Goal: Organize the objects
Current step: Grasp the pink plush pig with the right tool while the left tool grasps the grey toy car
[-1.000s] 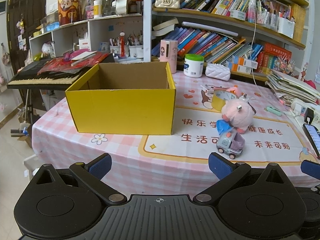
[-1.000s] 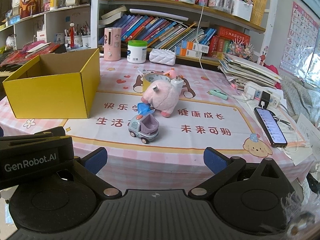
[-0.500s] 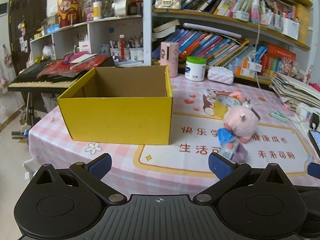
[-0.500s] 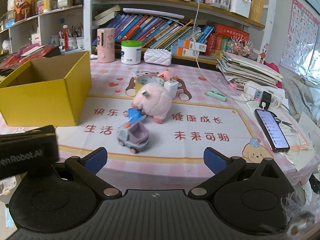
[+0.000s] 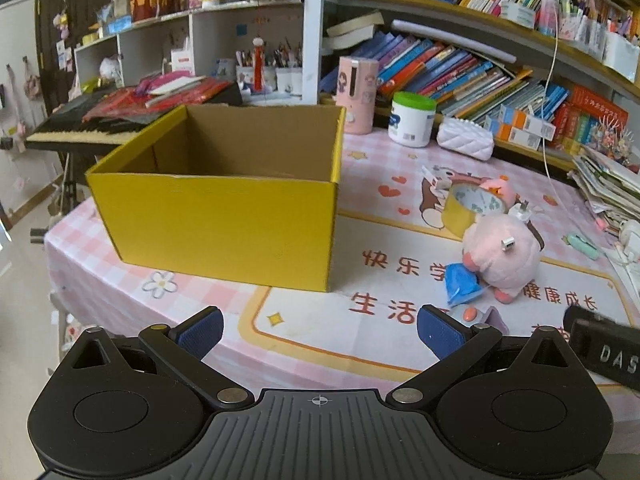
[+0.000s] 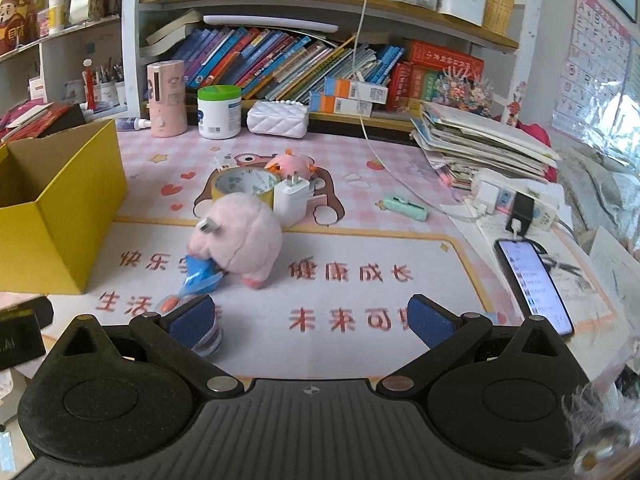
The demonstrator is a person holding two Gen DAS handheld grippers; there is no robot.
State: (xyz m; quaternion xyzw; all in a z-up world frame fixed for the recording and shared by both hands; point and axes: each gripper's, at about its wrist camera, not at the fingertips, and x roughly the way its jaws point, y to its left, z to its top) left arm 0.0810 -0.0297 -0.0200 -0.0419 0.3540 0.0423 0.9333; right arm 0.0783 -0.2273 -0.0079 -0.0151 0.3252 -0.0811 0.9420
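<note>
Left hand-held gripper (image 5: 318, 330) spread wide, nothing between its blue pads, hovering above the near edge of the worktop (image 5: 120, 288) in front of the yellow box (image 5: 224, 216); right hand-held gripper (image 6: 306, 322) likewise spread wide and empty, low over the near edge. Yellow box open-topped, standing toward the left edge of the worktop, no contents visible inside from this angle. Pink plush toy (image 6: 238, 236) lying near the middle of the worktop on the printed mat (image 6: 360, 248), touching a blue crumpled wrapper (image 6: 200, 276) on its near side. Small toy truck (image 6: 192, 320) just nearer than the wrapper, partly hidden behind the left pad (image 6: 188, 322) of the right hand-held gripper; contact with that pad cannot be told. Roll of yellow tape (image 6: 244, 186) and white charger plug (image 6: 292, 196) right behind the plush, side by side, with a small pink figure (image 6: 290, 164) behind them. Mint-green small object (image 6: 404, 208) toward the right edge, apart from the cluster. Phone (image 6: 532, 284) with lit screen lying near the right edge. White jar with green lid (image 6: 219, 112), pink cylinder (image 6: 166, 98) and white quilted pouch (image 6: 278, 118) along the far edge, below the bookshelf (image 6: 304, 52)
</note>
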